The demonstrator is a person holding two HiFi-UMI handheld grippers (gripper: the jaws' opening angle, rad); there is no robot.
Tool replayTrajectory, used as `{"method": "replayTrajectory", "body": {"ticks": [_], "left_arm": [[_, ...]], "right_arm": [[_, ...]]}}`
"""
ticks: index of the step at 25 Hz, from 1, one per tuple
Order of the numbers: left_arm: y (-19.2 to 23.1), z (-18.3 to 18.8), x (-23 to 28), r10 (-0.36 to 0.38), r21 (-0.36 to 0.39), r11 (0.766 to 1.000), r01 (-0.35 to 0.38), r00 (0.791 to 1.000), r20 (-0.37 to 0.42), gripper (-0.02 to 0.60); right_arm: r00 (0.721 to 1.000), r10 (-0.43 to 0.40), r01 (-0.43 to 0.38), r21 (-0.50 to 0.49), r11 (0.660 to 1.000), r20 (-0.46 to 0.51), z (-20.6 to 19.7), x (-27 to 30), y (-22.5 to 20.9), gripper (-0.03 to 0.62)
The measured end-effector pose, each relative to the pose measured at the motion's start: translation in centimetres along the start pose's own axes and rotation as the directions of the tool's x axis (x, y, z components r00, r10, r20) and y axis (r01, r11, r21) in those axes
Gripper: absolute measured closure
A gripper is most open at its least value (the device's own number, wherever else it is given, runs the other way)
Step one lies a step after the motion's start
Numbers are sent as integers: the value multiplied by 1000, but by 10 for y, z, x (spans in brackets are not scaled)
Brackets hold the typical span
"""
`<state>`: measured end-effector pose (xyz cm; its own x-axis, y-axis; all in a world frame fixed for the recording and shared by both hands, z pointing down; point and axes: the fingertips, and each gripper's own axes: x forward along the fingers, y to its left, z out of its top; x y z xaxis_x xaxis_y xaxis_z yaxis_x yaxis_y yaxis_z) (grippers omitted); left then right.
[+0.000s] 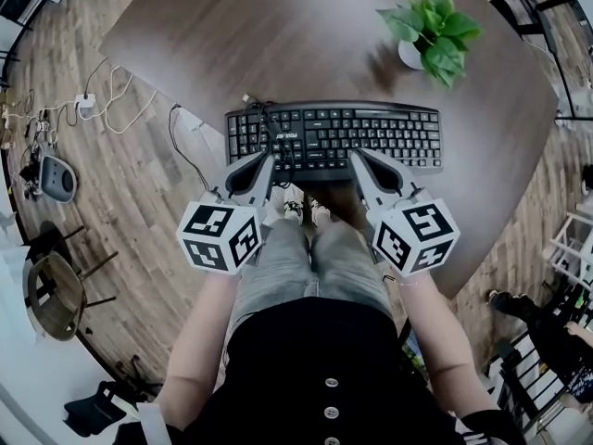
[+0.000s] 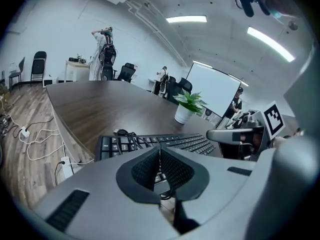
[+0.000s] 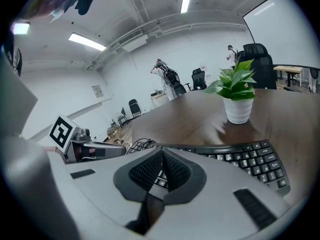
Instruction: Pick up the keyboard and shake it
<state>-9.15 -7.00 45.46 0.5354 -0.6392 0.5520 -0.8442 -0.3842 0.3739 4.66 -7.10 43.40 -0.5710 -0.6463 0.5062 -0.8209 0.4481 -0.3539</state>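
Left gripper view and right gripper view: both pairs of jaws pressed together on nothing, at the keyboard's near edge.

We see the left gripper (image 2: 160,150) with its jaws closed tight, and the right gripper (image 3: 162,153) the same; neither pinches anything. Just past both tips lies the black, gently curved plastic keyboard (image 1: 352,135), flat on the dark brown wooden table (image 1: 278,35) close to its near edge. Its black cable (image 2: 129,135) is bunched on the keys at the left end. Whether the tips touch the keyboard we cannot tell. Further off, to the right, stands a green plant in a white pot (image 1: 431,28). We judge the keyboard stiff, light and long, with a smooth casing that could slip. We would open the jaws and pinch the near rim at two well-spread points, minding the loose cable when shaking.
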Motion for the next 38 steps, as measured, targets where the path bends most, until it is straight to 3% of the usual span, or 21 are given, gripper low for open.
{"method": "replayTrajectory", "body": {"ticks": [13,19,25,32,38], "left_arm": [[17,-38,-24,51,-64,997,-52,999,-15,560],[24,-43,-23,63,-44,997,-65,998,-28,560],[42,-38,-28,120,-45,992,-120,993,-16,493],[63,-39,-23,134,-105,985,-138,990,-43,359],[74,-49,-18,97,-234,966,-111,993,-68,334]], "right_arm": [[996,38,-39,-13,999,-83,-32,16,16,566],[993,50,-51,-11,999,-107,-42,20,22,566],[992,43,-46,-20,999,-122,-45,21,21,566],[990,43,-46,-23,999,-135,-49,21,21,566],[989,44,-46,-15,999,-139,-51,22,22,566]]}}
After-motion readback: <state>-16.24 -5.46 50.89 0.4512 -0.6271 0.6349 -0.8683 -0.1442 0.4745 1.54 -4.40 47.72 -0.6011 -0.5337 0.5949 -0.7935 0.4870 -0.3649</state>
